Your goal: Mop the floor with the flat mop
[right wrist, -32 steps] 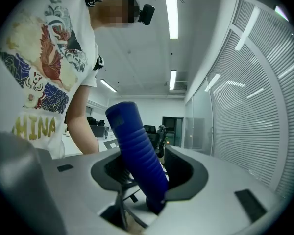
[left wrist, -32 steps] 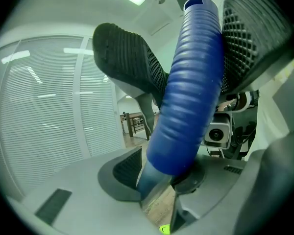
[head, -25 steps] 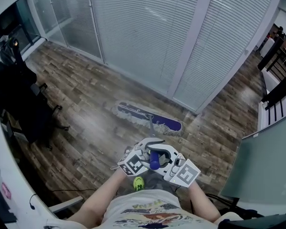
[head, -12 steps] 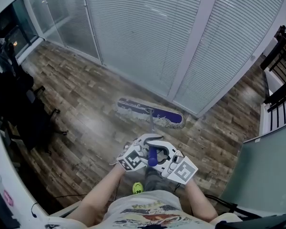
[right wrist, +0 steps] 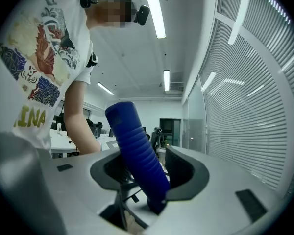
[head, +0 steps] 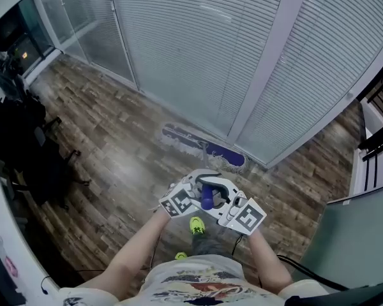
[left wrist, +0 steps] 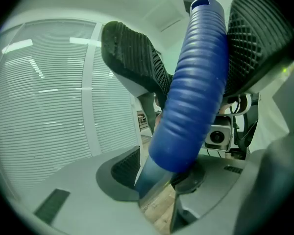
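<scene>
Left hand-held gripper (head: 193,191) and right hand-held gripper (head: 223,196) are clamping the flat mop's handle (head: 207,199). The mop head (head: 204,147) is advancing across the floor (head: 108,161) to the glass wall (head: 198,56) (stroke nearly spent).

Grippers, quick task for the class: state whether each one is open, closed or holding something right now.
Left gripper: closed on the blue mop handle.
Right gripper: closed on the same mop handle.

The person's T-shirt (right wrist: 41,67) bears yellow letters "INA", perhaps the end of a longer word.
</scene>
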A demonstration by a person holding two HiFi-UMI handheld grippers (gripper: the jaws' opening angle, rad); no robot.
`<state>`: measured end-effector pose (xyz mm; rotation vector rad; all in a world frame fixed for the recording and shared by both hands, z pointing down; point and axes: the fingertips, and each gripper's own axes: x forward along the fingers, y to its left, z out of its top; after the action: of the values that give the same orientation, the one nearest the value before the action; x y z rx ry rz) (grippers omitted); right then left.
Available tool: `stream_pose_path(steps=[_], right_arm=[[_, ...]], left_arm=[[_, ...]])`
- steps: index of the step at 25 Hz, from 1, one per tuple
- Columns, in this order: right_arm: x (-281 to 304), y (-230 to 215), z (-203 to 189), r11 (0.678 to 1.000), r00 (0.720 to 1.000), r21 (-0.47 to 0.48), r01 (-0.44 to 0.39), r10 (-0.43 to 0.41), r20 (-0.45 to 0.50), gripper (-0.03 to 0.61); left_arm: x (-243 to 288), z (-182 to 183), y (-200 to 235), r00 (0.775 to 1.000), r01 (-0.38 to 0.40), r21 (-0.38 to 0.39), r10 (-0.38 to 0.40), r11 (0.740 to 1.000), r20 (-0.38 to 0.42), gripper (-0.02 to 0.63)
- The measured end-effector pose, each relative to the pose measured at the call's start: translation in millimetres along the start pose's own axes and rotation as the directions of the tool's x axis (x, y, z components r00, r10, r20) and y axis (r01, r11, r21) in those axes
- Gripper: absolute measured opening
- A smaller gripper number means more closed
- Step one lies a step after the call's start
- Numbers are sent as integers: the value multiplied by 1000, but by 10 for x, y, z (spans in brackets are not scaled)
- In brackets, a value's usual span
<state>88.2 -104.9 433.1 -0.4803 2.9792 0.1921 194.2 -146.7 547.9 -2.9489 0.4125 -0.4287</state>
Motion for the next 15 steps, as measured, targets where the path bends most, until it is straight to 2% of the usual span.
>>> stream_pose_path(steps=[6,8,15], right_arm=[[-98,40,-109,998,998,65,8,-4,-56,213],[-95,162,-78,999,998,51,0,3,-55,213],[-124,1120,-67,999,997,47,-18,22,-69,213]], left_arm=[[13,-2,-96,998,47,-24,-48,999,-29,121],[-52,13,-185,999,38,-22,-39,999,-25,123],[-525,-84,-949,1000,-5,-24,5,1000,-10,123]])
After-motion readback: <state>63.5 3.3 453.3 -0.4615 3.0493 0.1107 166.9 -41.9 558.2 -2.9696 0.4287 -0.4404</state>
